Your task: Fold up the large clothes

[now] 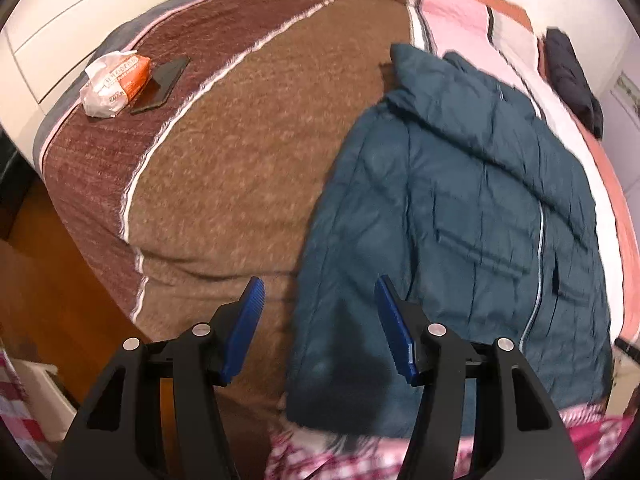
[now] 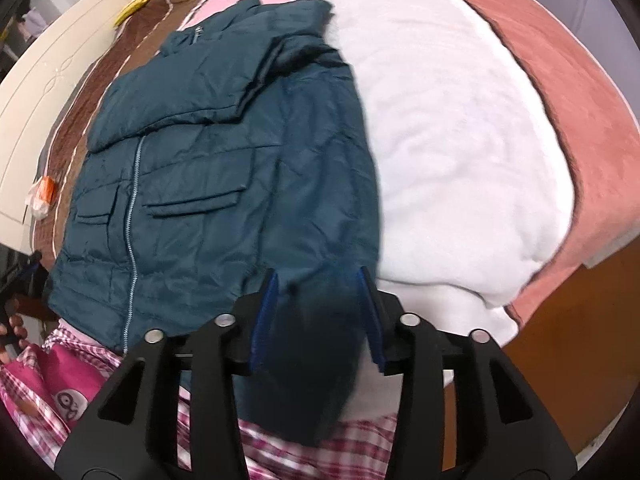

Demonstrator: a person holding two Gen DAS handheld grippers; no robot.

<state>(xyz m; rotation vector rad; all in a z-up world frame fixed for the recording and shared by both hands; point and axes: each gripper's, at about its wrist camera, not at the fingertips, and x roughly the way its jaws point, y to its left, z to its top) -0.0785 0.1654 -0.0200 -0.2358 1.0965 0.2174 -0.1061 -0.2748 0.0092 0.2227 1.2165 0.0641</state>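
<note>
Right claw (image 2: 320, 292) has teal jacket (image 2: 208, 160) hem bunched between its pads (contact unclear, can't tell if pinched). Left claw (image 1: 320, 300) spread, empty, over hem's left corner. Grab both corners evenly, then lift toward the collar ahead.

Both views are evenly lit by soft indoor light, bright enough for colour. Fisheye bending curves the bed edges strongly, and a black vignette rims every corner. In the left wrist view motion blur smears the brown blanket (image 1: 224, 184) and the teal jacket (image 1: 460, 208), worst toward 6 o'clock, where a dark shadow lies on the jacket's hem. In the right wrist view the white blanket (image 2: 452, 128) is nearly washed out at 2 o'clock, and the fabric at 6 o'clock is blurred and dark
</note>
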